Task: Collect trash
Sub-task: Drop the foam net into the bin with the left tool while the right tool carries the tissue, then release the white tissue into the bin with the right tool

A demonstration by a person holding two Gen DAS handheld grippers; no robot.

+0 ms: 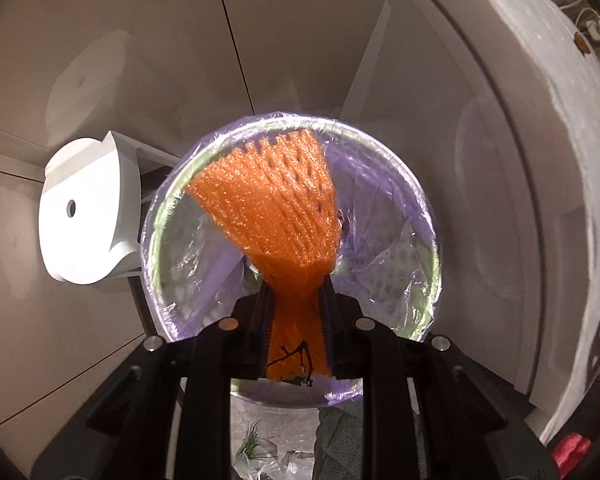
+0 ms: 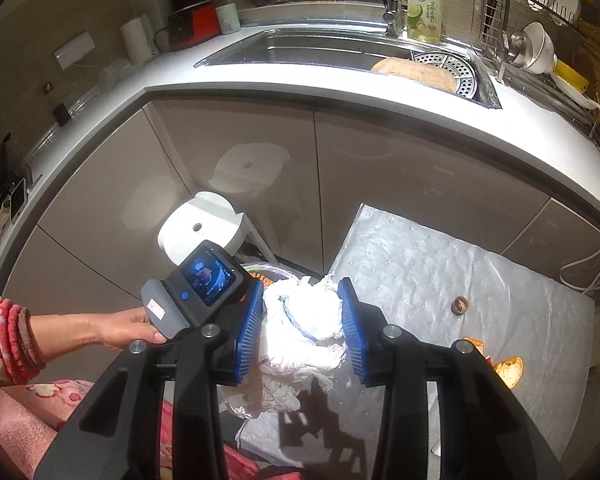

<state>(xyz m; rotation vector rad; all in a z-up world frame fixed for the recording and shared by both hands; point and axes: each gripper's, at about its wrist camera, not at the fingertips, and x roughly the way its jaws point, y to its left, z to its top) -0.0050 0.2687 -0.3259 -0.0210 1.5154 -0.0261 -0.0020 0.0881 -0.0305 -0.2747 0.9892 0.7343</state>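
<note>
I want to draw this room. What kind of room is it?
A home kitchen, most likely. There is a steel sink set in a white counter, a bottle of dish soap by the tap, and bowls drying in a rack.

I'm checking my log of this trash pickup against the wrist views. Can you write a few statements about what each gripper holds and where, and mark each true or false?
1. The left gripper is shut on the orange foam net. True.
2. The net hangs over the lined bin. True.
3. The bin liner is black. False: it is clear, with a purple tint.
4. The right gripper is empty. False: its blue pads sit on either side of a crumpled white tissue wad.
5. The brown ring lies on the grey mat. True.
6. The white stool stands on the mat. False: it stands on the floor by the cabinets.
</note>
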